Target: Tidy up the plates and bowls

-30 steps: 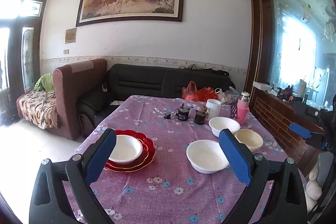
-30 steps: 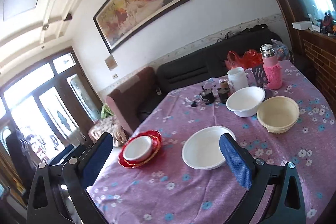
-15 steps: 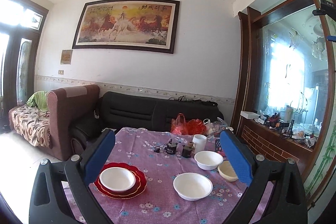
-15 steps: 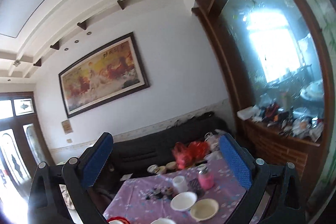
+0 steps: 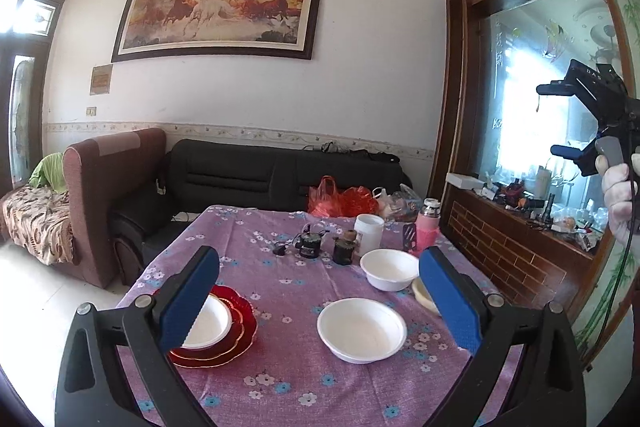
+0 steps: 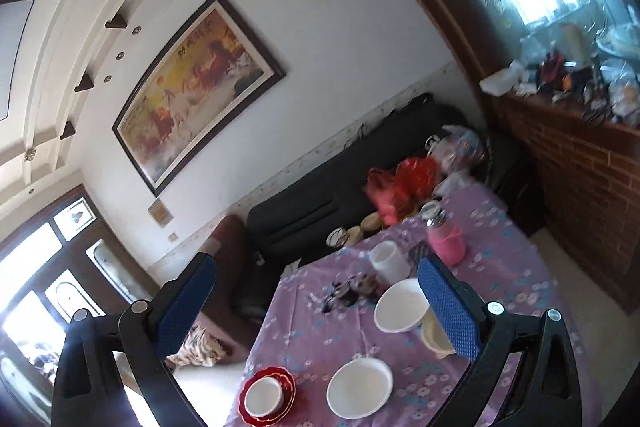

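Both jaws spread wide, empty, held high above the purple floral-cloth desk (image 5: 280, 307) to survey white round bowls (image 5: 362, 329) and scalloped red plates (image 5: 236, 337) before choosing.

Worktop (image 5: 288, 291), covered by a purple floral cloth. Near edge: stacked red plates (image 5: 236, 339) carrying a small white bowl (image 5: 210, 323); shallow white bowl (image 5: 362, 329) beside them. Further back: white bowl (image 5: 390, 267), touching a cream bowl (image 5: 422, 293). Far end: white cup (image 5: 369, 229), pink flask (image 5: 428, 227), two small dark jars (image 5: 344, 247), red plastic bags (image 5: 342, 201).
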Available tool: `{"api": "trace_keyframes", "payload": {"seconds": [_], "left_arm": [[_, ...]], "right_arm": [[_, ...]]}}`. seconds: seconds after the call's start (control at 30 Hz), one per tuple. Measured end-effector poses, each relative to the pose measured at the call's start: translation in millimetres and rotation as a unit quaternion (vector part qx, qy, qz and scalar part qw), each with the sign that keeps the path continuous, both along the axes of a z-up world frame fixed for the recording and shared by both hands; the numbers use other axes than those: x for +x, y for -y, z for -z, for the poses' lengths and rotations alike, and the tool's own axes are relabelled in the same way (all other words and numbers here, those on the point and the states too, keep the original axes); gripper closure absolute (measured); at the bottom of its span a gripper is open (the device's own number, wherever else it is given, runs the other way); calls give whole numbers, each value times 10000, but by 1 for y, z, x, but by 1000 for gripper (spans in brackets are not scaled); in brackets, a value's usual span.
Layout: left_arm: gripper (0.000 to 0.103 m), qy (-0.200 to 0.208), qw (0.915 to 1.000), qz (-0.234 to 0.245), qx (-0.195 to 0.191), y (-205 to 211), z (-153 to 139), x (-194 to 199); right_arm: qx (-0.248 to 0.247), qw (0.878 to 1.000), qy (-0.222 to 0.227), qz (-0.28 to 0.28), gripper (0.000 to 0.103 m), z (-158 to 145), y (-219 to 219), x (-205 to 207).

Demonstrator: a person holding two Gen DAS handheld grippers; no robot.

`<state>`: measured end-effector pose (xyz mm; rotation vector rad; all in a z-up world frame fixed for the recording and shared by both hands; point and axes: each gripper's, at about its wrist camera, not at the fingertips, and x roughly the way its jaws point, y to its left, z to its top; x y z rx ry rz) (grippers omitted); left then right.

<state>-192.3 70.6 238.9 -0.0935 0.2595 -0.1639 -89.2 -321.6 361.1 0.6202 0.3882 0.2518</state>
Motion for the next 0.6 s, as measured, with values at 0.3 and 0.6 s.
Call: {"api": "trace_keyframes", "payload": {"seconds": [0.3, 0.6], "left_arm": [[3, -974, 9951, -151, 97, -6, 49, 87], [3, -2098, 9774, 239, -100, 25, 103, 166]], "right_arm": [[-418, 9975, -522, -233, 0, 136, -7, 70], [-1081, 9825, -1490, 268, 1, 225, 26, 109]]}}
